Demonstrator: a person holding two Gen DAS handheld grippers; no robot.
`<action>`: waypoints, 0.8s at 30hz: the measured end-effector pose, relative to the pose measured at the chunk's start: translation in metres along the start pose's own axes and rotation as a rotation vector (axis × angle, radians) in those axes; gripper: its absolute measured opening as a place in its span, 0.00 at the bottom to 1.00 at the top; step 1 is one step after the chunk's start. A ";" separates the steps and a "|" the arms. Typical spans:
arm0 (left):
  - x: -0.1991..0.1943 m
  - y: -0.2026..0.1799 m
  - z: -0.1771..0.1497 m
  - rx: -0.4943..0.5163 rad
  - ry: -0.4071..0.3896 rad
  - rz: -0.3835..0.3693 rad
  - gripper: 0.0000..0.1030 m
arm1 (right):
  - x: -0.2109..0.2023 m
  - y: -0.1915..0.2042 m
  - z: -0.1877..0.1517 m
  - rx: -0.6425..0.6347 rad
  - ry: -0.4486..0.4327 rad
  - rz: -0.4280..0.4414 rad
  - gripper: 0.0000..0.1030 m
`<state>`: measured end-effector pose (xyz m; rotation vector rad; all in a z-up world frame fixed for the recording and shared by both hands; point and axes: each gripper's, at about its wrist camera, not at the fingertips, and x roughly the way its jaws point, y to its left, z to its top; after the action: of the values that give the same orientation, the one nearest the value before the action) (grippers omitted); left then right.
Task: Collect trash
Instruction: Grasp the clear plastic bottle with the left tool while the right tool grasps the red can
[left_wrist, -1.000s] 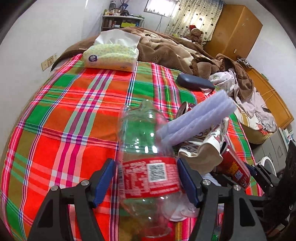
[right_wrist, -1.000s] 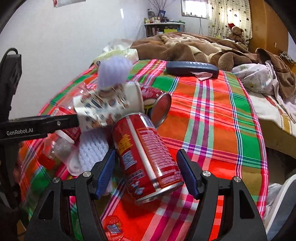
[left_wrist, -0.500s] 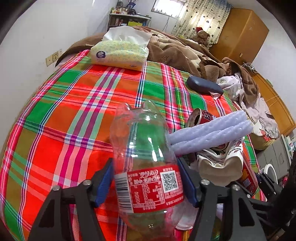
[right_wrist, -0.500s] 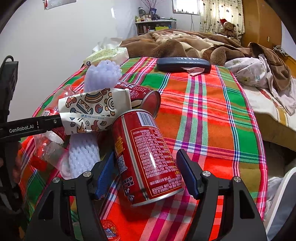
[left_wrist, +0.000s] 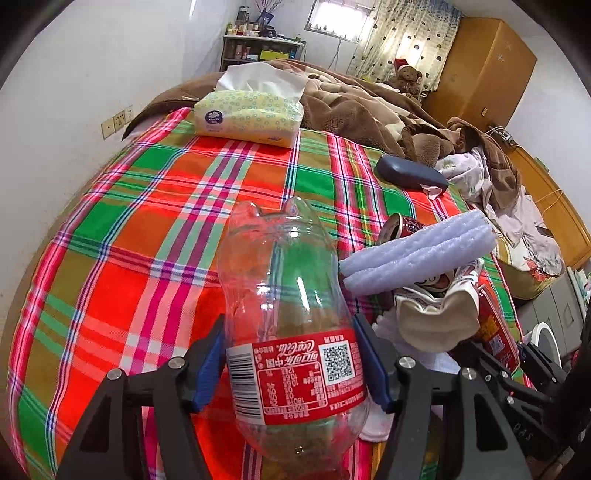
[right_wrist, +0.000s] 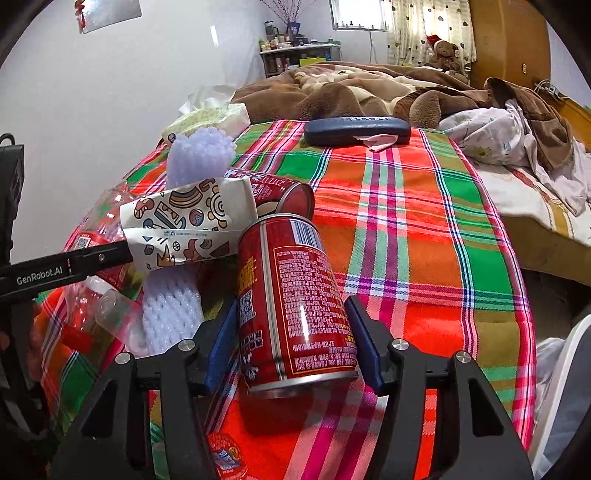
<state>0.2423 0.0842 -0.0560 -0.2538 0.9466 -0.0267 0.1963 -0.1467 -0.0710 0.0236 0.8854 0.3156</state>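
Note:
My left gripper (left_wrist: 295, 362) is shut on a clear plastic cola bottle (left_wrist: 284, 306) with a red label, held above the plaid cloth (left_wrist: 147, 221). My right gripper (right_wrist: 291, 343) is shut on a red can (right_wrist: 291, 310), tilted, its base near the cloth. Between them lies a trash pile: a second red can (right_wrist: 284, 192), a patterned paper cup (right_wrist: 184, 225), lilac foam netting (right_wrist: 199, 158) and white foam netting (right_wrist: 170, 314). The pile also shows in the left wrist view, with the lilac foam (left_wrist: 417, 254) and the cup (left_wrist: 436, 317).
A tissue pack (left_wrist: 251, 114) lies at the cloth's far left edge. A dark glasses case (right_wrist: 356, 131) lies at the far end. A brown blanket (right_wrist: 351, 92) and clothes (right_wrist: 517, 133) are heaped beyond. A red wrapper (right_wrist: 225, 458) lies near me. The cloth drops off at the right.
My left gripper has lifted the bottle and drawn back a little. My right gripper has tipped the red can more upright; the cup and foam have shifted slightly in view.

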 end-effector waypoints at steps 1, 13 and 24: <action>-0.002 -0.001 -0.001 0.003 -0.004 -0.001 0.63 | -0.001 -0.001 -0.001 0.004 -0.003 0.001 0.56; -0.034 -0.012 -0.023 0.035 -0.032 -0.014 0.63 | -0.023 -0.006 -0.010 0.047 -0.056 0.002 0.54; -0.063 -0.037 -0.042 0.083 -0.058 -0.030 0.63 | -0.046 -0.015 -0.021 0.082 -0.104 0.008 0.53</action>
<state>0.1747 0.0481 -0.0203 -0.1908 0.8821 -0.0857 0.1571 -0.1765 -0.0518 0.1183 0.7949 0.2830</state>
